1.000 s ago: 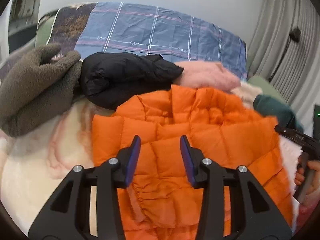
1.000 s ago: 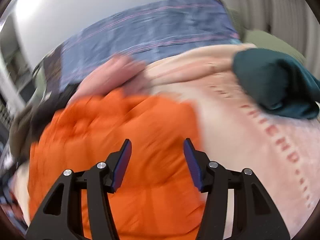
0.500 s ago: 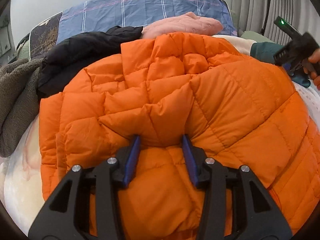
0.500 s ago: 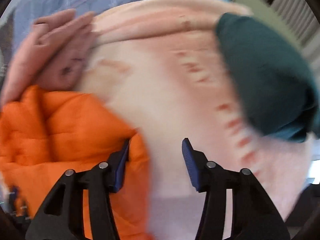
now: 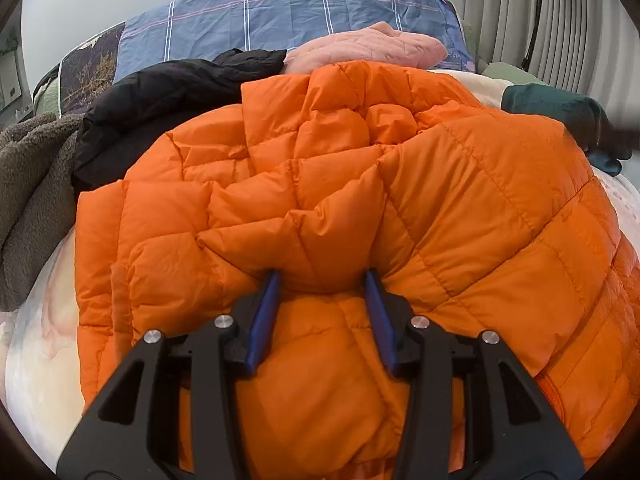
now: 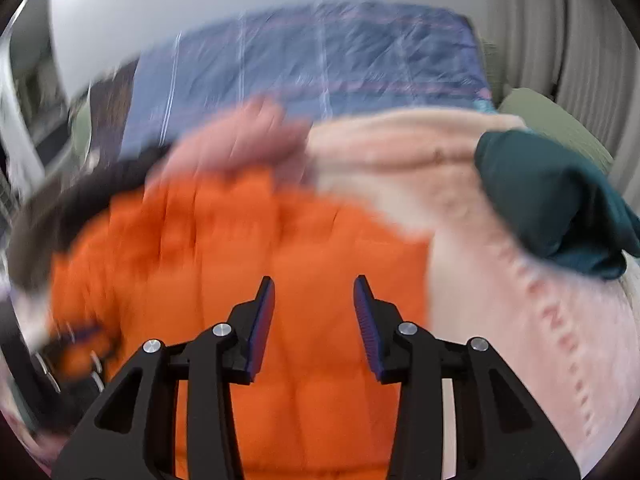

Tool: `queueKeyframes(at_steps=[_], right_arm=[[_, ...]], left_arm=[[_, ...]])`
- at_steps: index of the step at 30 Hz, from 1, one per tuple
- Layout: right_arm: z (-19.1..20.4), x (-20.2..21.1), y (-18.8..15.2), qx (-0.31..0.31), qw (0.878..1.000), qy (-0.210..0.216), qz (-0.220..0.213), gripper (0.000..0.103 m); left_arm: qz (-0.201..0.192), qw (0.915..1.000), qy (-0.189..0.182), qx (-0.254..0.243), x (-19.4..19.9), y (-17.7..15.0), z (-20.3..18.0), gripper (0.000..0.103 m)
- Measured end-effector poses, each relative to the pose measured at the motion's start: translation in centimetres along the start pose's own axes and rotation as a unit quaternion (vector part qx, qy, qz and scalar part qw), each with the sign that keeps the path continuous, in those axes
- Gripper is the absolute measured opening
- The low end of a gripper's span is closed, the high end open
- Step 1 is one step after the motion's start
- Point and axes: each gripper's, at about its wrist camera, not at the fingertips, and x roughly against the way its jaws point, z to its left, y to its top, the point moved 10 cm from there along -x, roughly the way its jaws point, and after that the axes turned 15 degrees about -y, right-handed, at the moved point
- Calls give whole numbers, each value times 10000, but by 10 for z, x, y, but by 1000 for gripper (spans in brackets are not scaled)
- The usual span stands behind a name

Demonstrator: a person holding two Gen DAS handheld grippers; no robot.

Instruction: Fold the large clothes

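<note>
An orange quilted puffer jacket (image 5: 460, 208) lies spread and rumpled on the bed and fills most of the left wrist view. My left gripper (image 5: 322, 280) is open, its fingertips pressed into the jacket with a ridge of padding bulging between them. In the blurred right wrist view the jacket (image 6: 224, 248) lies below and left. My right gripper (image 6: 314, 284) is open and empty, hovering above the jacket near its right edge.
A black jacket (image 5: 168, 96), a grey-brown fleece (image 5: 28, 192) and a pink garment (image 5: 368, 48) lie beyond the orange jacket. A dark teal garment (image 6: 548, 196) sits right on the cream blanket (image 6: 500, 300). A blue checked pillow (image 5: 288, 12) and curtains (image 5: 560, 20) are at the back.
My left gripper came down onto the jacket and has hardly moved in the last half second. My right gripper swung from over the blanket back left, above the jacket's edge.
</note>
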Motion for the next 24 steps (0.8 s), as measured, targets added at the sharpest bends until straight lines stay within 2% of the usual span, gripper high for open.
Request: queueKeyframes(at_steps=[1,2,7,13,15,16,17,19,21,24], right_arm=[[5,-26,-19,147,9998,-117,48,51],[7,-37,-24,139,9997,-123,-146,52],[6,-39,-24,86,9991,-298,-272,55],[3,-40,-21,90,9993,-227,-291,58],[4,-20,-26,190,9991,-84,-361,60],[-4,-4,-29,226,9985,30,-492,62],[-15,9,-34,211,9977,126,-639,67],[-38,29,-49,188,9962,322,-793,76],[-60,39,-67,132,9963,496,-686,76],[-85,38,-108,-24,9974,703,-167,76]], left_arm=[[-9,10000,-15,13,1,-1,0,45],[-28,10000,-64,34,2,-1,-1,45],[-109,9992,-293,234,3,-2,3,45],[-145,9990,-329,276,7,-3,3,45],[-164,9979,-451,423,21,-4,7,47],[-206,9971,-516,528,32,-6,12,50],[-319,9953,-617,678,52,-10,19,59],[-490,9928,-784,763,84,-20,29,63],[-540,9925,-804,743,115,-37,41,70],[-253,9931,-818,803,137,-73,56,72]])
